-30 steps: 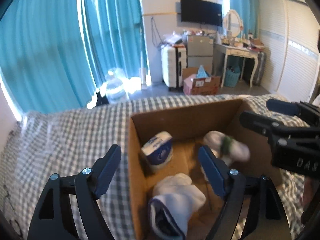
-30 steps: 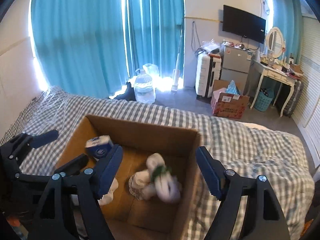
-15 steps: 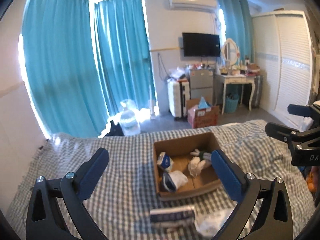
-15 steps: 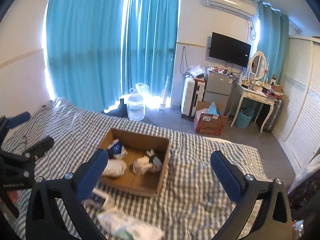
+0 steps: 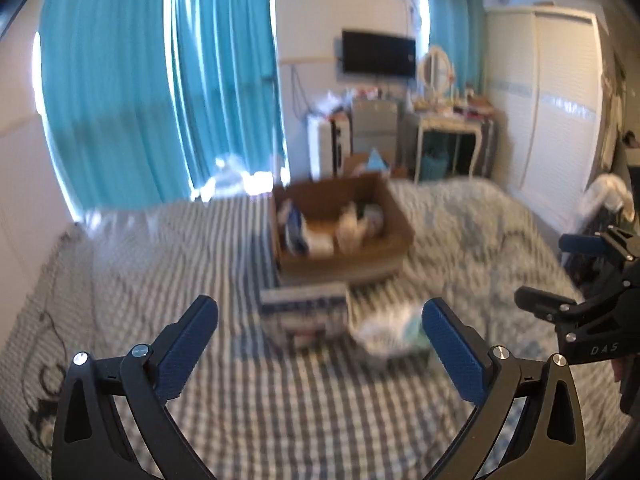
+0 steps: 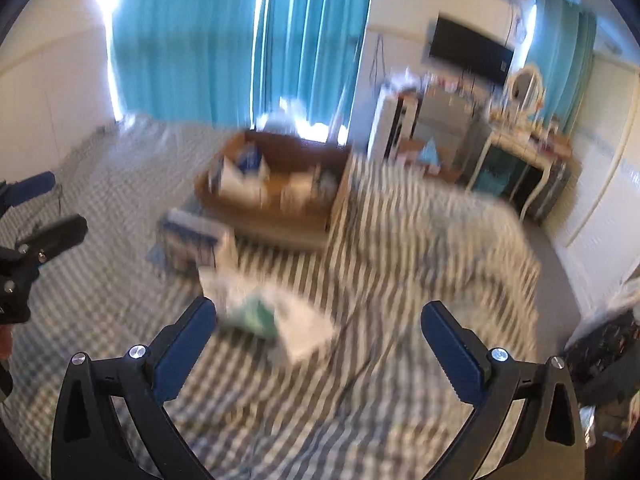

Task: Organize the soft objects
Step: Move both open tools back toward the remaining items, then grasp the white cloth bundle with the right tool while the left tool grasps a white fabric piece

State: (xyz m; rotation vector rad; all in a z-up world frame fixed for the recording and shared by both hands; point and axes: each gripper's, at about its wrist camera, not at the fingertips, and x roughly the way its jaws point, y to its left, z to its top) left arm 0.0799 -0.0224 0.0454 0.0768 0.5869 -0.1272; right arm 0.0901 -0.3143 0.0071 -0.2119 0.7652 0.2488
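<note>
The left gripper (image 5: 319, 322) and right gripper (image 6: 318, 322) both stood spread wide with nothing between their blue pads. "DAS" was legible on the right gripper's black body at the left view's edge. Just beyond the fingertips, on the checked bedspread (image 5: 160, 264), lay a blurred blue-and-white pack (image 5: 303, 312) and a white-and-green soft packet (image 6: 264, 316). Farther off sat the cardboard box (image 5: 344, 264), holding pale soft bundles.
</note>
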